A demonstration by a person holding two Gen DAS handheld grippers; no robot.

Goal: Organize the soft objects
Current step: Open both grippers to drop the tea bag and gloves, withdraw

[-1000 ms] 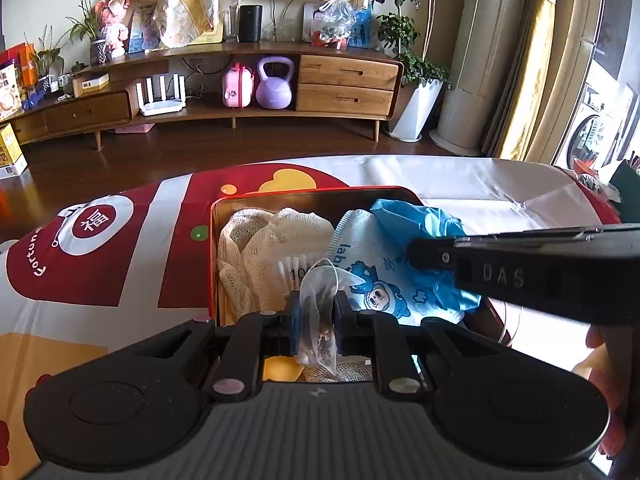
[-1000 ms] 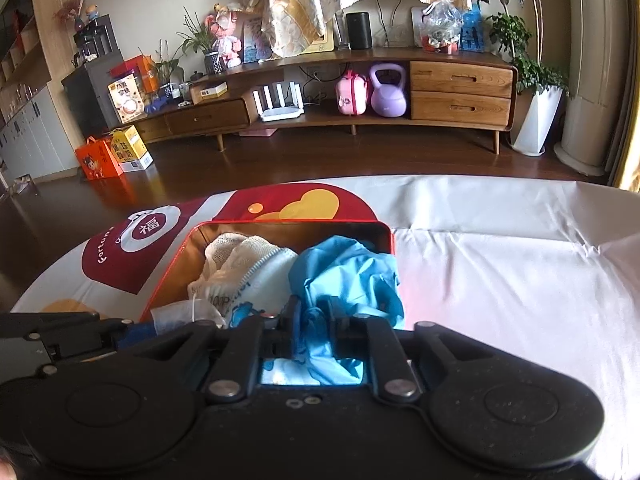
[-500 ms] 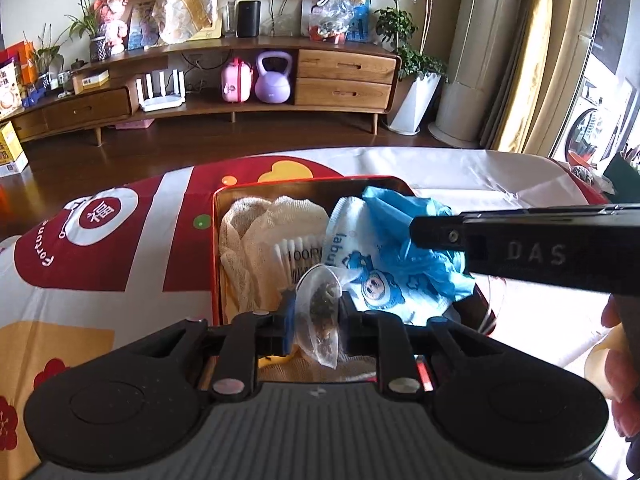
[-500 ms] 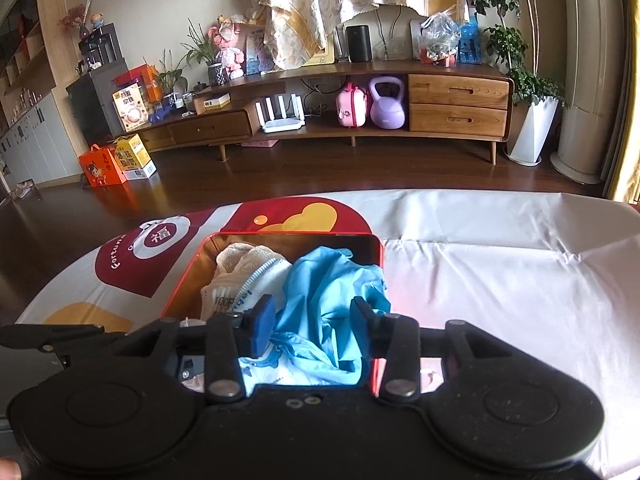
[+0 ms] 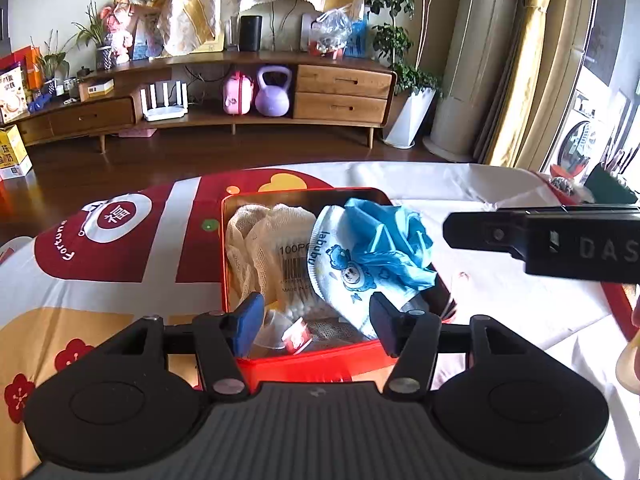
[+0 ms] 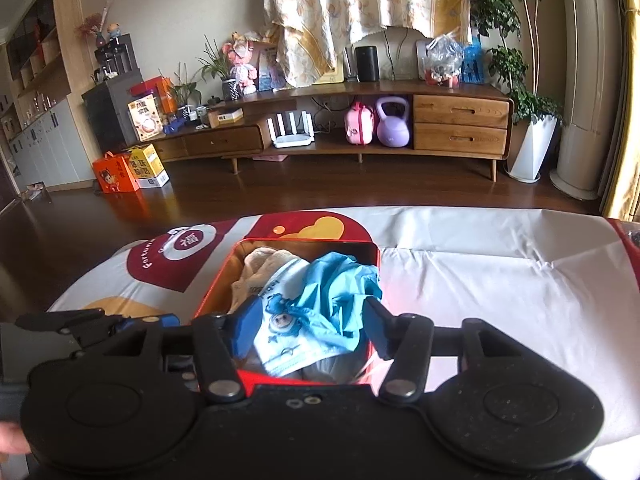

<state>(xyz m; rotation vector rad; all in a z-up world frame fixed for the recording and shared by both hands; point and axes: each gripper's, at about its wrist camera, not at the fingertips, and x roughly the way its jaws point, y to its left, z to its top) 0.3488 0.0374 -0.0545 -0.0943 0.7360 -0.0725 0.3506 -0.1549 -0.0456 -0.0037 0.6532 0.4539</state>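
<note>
Left gripper (image 5: 316, 322): jaws opening, blue pads set apart, nothing pinched between them. It hangs over the near end of the red tin (image 5: 304, 360). Below the gap lie a small clear plastic bag (image 5: 276, 330) and a red-and-white sachet (image 5: 298, 336) on the tin's contents.

Right gripper (image 6: 306, 326): jaws also opening, pads apart and clear of the cloth under them. It sits over the near right part of the same tin (image 6: 370, 258); in the left wrist view its black body (image 5: 560, 240) reaches in from the right.

Inside the tin, seen from the left wrist:
- cream mesh cloth (image 5: 256, 240) at the far left
- pack of cotton swabs (image 5: 294, 276) with a barcode, resting on the mesh cloth
- white child's mask with a blue bear print (image 5: 340, 272), right of the swabs
- crumpled blue plastic glove (image 5: 392, 240) against the right wall, lying partly over the mask

Right wrist view: the glove (image 6: 340, 292) and mask (image 6: 288, 332) lie directly between the spread fingers, loose.

The tin sits on a white cloth with red and yellow print (image 5: 120, 248) covering the table.
</note>
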